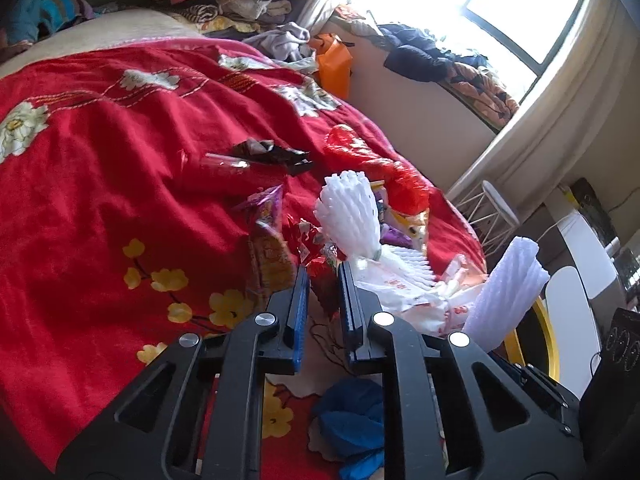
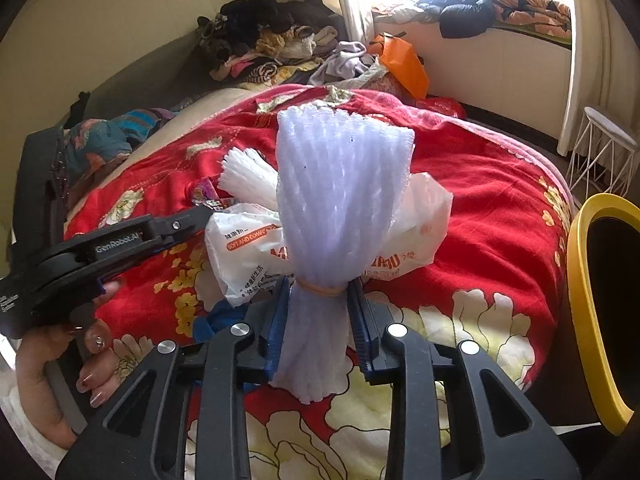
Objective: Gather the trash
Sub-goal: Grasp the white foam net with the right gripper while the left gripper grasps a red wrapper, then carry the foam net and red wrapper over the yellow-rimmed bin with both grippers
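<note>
On the bed, over the red blanket [image 2: 480, 200] with big flowers, my right gripper [image 2: 320, 320] is squeezing a white foam net [image 2: 344, 184], the soft kind that goes around fruit. I hold it low down, near the rubber band [image 2: 320, 289] that ties it, so the floppy top stands up and does not bend away. I think I hold it up high like this so I can carry it over to the yellow bin [image 2: 588, 320], which sits just beside the bed on my right. My left gripper [image 1: 323, 300] is down by the pile of trash. A crinkly red wrapper [image 1: 316, 264] sits between its two sides, but I cannot tell if it is pinched yet. Another foam net [image 1: 348, 216] stands just past it, next to a white plastic bag [image 1: 400, 288], a purple snack bag [image 1: 266, 216] and a red plastic bag [image 1: 376, 160]. A dark wrapper [image 1: 276, 156] lies farther up the blanket. Lots of trash is not picked up yet.
</note>
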Action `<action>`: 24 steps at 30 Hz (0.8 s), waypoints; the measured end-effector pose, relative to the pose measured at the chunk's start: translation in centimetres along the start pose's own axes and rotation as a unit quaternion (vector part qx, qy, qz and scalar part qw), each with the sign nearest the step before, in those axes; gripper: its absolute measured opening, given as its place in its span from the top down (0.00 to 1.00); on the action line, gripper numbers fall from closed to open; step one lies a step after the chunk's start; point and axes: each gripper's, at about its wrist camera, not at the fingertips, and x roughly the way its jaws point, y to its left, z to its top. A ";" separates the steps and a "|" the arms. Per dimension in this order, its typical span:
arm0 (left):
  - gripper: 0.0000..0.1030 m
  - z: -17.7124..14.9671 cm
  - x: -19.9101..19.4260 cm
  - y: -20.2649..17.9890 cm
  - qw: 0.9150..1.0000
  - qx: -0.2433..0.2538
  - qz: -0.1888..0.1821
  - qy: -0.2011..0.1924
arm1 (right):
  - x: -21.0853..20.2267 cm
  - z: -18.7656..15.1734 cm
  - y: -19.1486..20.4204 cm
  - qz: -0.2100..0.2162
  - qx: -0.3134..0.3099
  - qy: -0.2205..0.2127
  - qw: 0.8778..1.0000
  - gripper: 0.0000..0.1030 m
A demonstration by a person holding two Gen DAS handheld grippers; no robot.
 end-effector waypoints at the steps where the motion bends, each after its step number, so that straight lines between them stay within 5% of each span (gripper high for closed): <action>1: 0.91 0.1 -0.3 -0.3 1.000 0.006 -0.004 -0.004 | -0.2 0.0 0.0 0.002 -0.001 -0.003 1.000 0.73; 24: 0.92 1.9 -8.9 -4.6 0.993 0.050 -0.001 -0.108 | -6.7 1.1 -1.9 0.009 0.001 -0.090 0.996 0.73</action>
